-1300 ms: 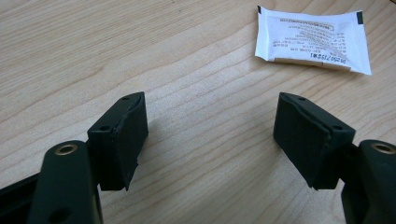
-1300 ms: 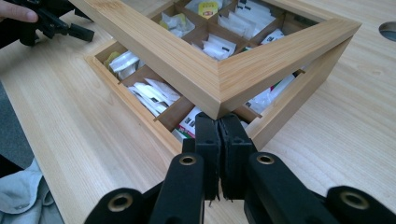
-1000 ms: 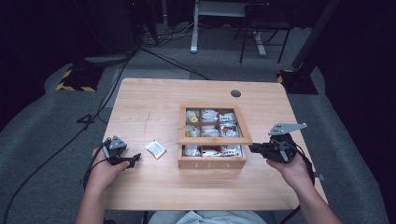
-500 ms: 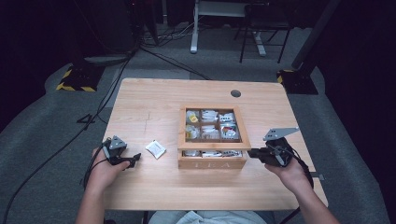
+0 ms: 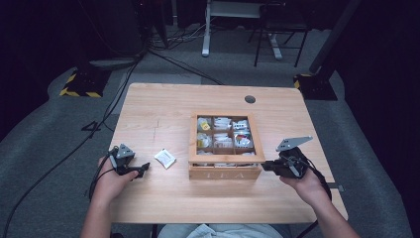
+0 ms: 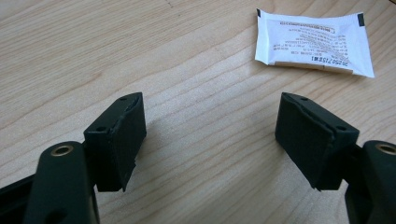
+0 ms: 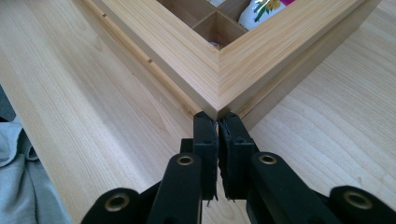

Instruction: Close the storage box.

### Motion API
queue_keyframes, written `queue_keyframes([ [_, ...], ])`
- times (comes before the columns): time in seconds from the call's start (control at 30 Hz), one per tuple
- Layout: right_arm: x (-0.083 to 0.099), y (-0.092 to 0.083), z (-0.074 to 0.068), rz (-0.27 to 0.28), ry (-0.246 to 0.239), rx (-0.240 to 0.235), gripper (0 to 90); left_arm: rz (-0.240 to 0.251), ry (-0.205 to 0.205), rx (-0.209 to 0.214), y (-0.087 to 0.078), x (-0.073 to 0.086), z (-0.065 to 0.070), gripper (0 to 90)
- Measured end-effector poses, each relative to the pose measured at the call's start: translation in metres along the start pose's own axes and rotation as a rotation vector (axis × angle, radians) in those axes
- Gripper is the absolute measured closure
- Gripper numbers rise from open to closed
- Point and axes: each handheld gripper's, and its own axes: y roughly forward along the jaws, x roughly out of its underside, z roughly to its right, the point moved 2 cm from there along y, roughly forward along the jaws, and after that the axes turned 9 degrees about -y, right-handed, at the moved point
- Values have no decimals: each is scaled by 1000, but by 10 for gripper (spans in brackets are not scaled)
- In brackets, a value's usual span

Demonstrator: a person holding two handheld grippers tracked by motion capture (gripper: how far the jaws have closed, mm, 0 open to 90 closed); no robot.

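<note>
From the high view, the wooden tea box (image 5: 225, 171) sits mid-table with its lid down, my right gripper (image 5: 267, 166) parked at its near right corner and my left gripper (image 5: 142, 169) resting just short of a loose white tea sachet (image 5: 165, 158) lying on the table (image 5: 163, 114) left of the box. In the left gripper view the jaws are spread wide with nothing between them, and the sachet (image 6: 314, 43) lies flat ahead and off to one side, so I'd swing toward it, come in low and catch an edge, since a flat packet probably slides if I push it. In the right gripper view the jaws are pressed together, tips right at the lid corner (image 7: 218, 95), just under its edge. My guess is I'm lifting the lid, so I'd go up slow and keep the box from skidding.
</note>
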Motion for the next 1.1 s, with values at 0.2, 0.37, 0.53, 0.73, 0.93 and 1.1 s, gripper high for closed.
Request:
queue_keyframes([
  [0.2,2,4,0,-24,2,-5,852,1,2,0,1,-1,0,250],
  [0.37,4,6,0,-35,7,-18,852,2,-1,-2,2,-1,1,250],
  [0.53,4,9,0,-48,7,-22,850,2,-1,-2,2,-1,1,250],
  [0.73,5,11,1,-63,3,-25,843,2,-2,-2,2,-1,1,250],
  [0.93,5,11,0,-86,-4,-21,827,-1,0,-5,2,-2,0,250],
  [1.1,3,3,2,-56,-2,-23,724,4,-6,-6,2,-1,1,252],
])
